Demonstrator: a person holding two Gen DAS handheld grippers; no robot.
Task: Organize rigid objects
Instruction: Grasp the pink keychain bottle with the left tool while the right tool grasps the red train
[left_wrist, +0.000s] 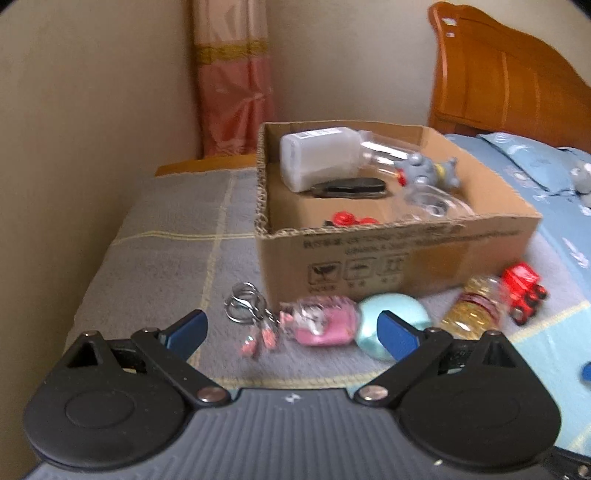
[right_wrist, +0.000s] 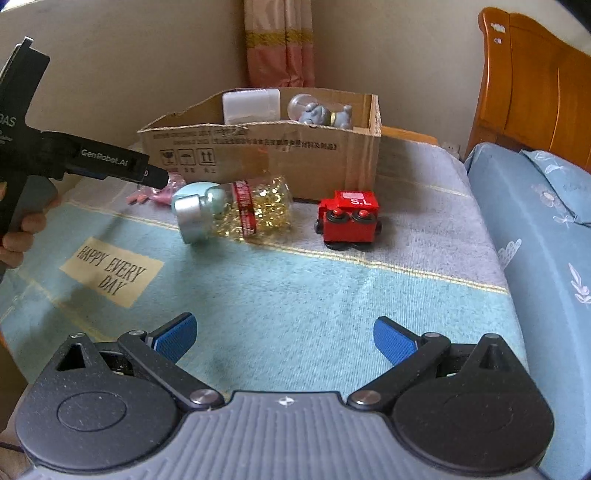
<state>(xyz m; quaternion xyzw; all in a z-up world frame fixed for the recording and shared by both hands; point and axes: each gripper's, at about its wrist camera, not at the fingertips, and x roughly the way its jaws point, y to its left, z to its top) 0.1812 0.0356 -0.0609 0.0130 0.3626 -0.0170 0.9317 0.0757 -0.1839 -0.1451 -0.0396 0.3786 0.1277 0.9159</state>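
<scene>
Left gripper (left_wrist: 291, 328): blue pads spread wide, nothing between them. It hangs above the bed cover (left_wrist: 166, 236), with the pink toy (left_wrist: 319, 321) lying beyond the gap and the pale blue round object (left_wrist: 393, 325) partly behind its right pad. In the right wrist view the same tool enters from the left, its tip close to the pink toy.

Right gripper (right_wrist: 284, 338): pads likewise wide apart and empty, held over the light blue part of the cover, well short of the loose items.

Loose items on the cover, in front of the cardboard box (right_wrist: 295, 147): a cluster of metal rings (left_wrist: 243, 302) just left of the pink toy; a clear bottle of gold pieces (right_wrist: 240, 210), lying on its side with its silver cap toward the left gripper, touching or nearly touching the pale blue object; a red toy vehicle (right_wrist: 349, 218) marked "S.L", standing apart to the right of the bottle.

Box contents: a white plastic container (left_wrist: 317, 157), a grey figurine (left_wrist: 428, 170), a dark flat object (left_wrist: 351, 186), red pieces (left_wrist: 351, 219) at the near wall and something clear that motion blur leaves unidentified.

A label (right_wrist: 110, 271) on the cover reads "HAPPY EVERY DAY". A blue pillow (right_wrist: 554, 184) and wooden headboard (right_wrist: 535, 81) lie to the right.
</scene>
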